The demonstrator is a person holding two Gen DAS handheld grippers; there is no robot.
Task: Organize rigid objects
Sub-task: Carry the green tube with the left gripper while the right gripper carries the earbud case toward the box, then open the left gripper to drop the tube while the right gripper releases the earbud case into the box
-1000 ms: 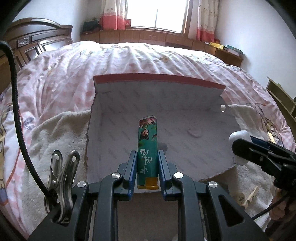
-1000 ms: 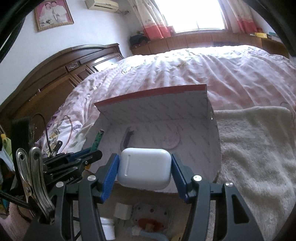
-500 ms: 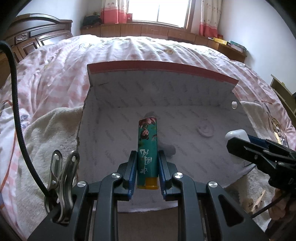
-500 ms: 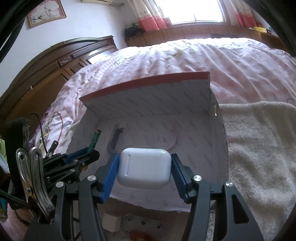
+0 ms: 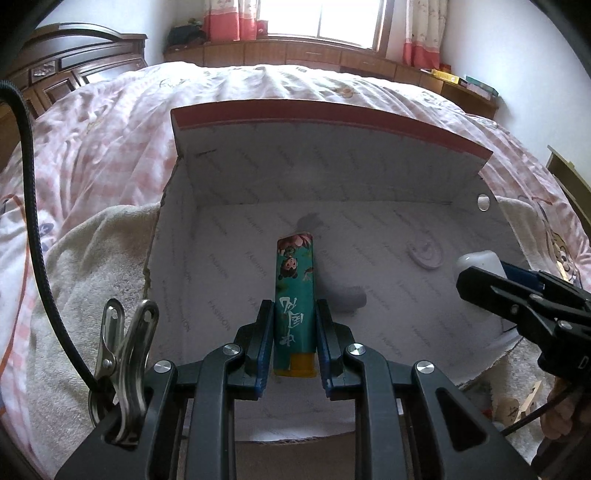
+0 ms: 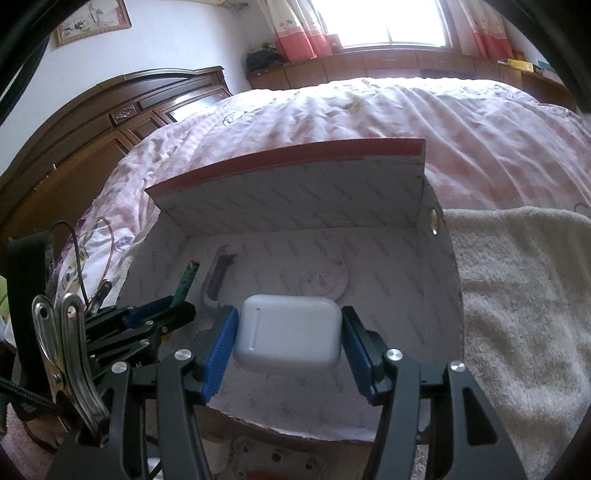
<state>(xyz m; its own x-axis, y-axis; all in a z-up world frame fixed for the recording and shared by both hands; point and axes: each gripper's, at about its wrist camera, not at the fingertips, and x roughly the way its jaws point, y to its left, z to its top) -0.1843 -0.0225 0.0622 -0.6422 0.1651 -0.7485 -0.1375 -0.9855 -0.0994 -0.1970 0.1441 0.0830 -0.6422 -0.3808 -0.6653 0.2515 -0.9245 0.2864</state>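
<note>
- Lighter, teal with cartoon print and a yellow base: clenched between the narrowly set fingers of the left gripper, held over the floor of the open white box.
- White box: lid upright with a red edge, resting on a cream towel on the bed.
- Earbud case, white, rounded: gripped on both sides by the right gripper, blue fingers set moderately wide, over the box near its front edge.
- Left wrist view only: lighter print; a wooden clothespin at far right.
- Right wrist view only: framed picture on the wall; case's front seam.
</note>
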